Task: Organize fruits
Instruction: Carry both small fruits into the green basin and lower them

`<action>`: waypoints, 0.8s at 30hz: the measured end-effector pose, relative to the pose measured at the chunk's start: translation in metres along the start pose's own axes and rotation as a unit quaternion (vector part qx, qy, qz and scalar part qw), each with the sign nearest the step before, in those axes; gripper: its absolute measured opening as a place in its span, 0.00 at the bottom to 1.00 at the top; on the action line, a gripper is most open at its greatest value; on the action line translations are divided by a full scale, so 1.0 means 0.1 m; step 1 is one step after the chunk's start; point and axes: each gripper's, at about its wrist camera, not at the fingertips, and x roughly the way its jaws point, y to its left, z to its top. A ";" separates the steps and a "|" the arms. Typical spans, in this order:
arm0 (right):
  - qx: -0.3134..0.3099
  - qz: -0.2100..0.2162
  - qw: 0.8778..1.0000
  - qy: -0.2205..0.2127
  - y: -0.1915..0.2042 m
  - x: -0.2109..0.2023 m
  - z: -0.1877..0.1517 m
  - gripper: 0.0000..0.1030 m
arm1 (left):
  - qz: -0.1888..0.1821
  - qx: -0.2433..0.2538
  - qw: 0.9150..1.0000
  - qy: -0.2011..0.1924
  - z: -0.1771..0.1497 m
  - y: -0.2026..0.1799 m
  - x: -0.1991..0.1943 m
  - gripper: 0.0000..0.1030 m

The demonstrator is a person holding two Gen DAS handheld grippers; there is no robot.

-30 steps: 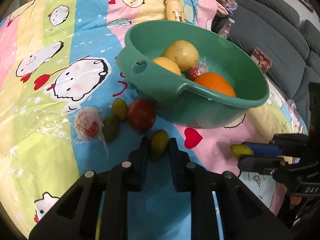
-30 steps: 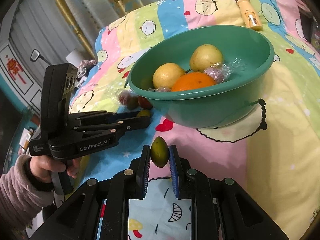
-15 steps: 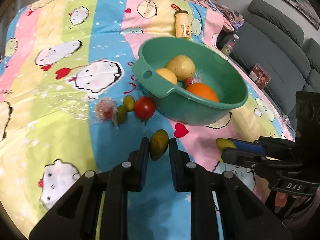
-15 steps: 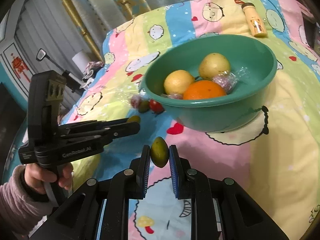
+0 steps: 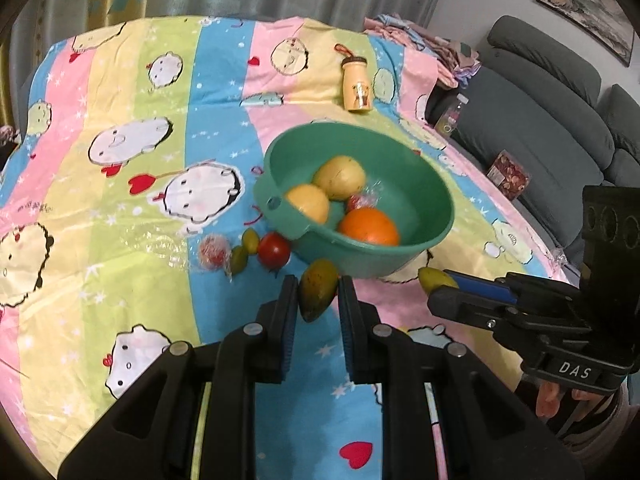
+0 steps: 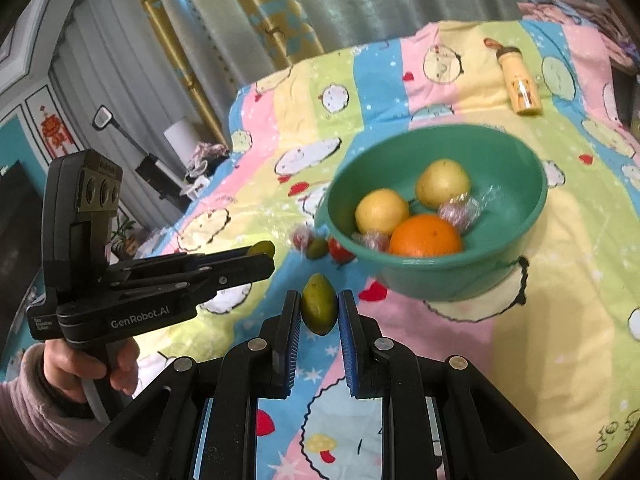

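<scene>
Jaws of the left gripper (image 5: 318, 294) are clamping a small greenish mango (image 5: 317, 294), long axis pointing ahead; the right gripper (image 6: 319, 306) is pinching a green mango (image 6: 319, 308) likewise. Beyond both tips, ahead and slightly right, the green basin (image 5: 434, 240) is waiting, nearer the left.

**Legible markings**

"DAS": white capitals on the black body of the right gripper (image 5: 430, 280), seen from the left wrist view.
"GenRobot.AI": white lettering on the side of the left gripper (image 6: 262, 254), seen from the right wrist view. A smaller white label beside it and small print on its top block are too small to read.
</scene>
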 end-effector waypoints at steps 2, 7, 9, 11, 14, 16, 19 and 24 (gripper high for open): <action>-0.001 -0.002 1.000 -0.007 -0.01 -0.03 0.04 0.20 | -0.003 0.004 1.000 -0.006 0.05 -0.04 -0.02 0.19; 0.000 -0.009 1.000 -0.025 -0.07 -0.10 0.14 0.20 | -0.008 0.014 1.000 -0.013 0.15 -0.15 -0.01 0.19; 0.001 -0.011 0.999 -0.030 -0.10 -0.12 0.18 0.20 | -0.011 0.021 1.000 -0.016 0.21 -0.21 0.00 0.19; 0.002 -0.014 0.999 -0.037 -0.14 -0.14 0.21 0.20 | -0.012 0.027 0.999 -0.017 0.25 -0.26 0.02 0.19; 0.005 -0.018 0.999 -0.044 -0.19 -0.15 0.25 0.20 | -0.015 0.033 0.999 -0.018 0.31 -0.33 0.06 0.19; 0.008 -0.020 0.999 -0.048 -0.23 -0.15 0.27 0.20 | -0.017 0.037 0.999 -0.017 0.35 -0.36 0.10 0.19; 0.011 -0.025 0.998 -0.051 -0.29 -0.15 0.30 0.20 | -0.018 0.040 0.999 -0.015 0.39 -0.39 0.16 0.19; 0.017 -0.030 0.998 -0.053 -0.38 -0.11 0.34 0.20 | -0.017 0.044 0.999 -0.009 0.45 -0.43 0.26 0.19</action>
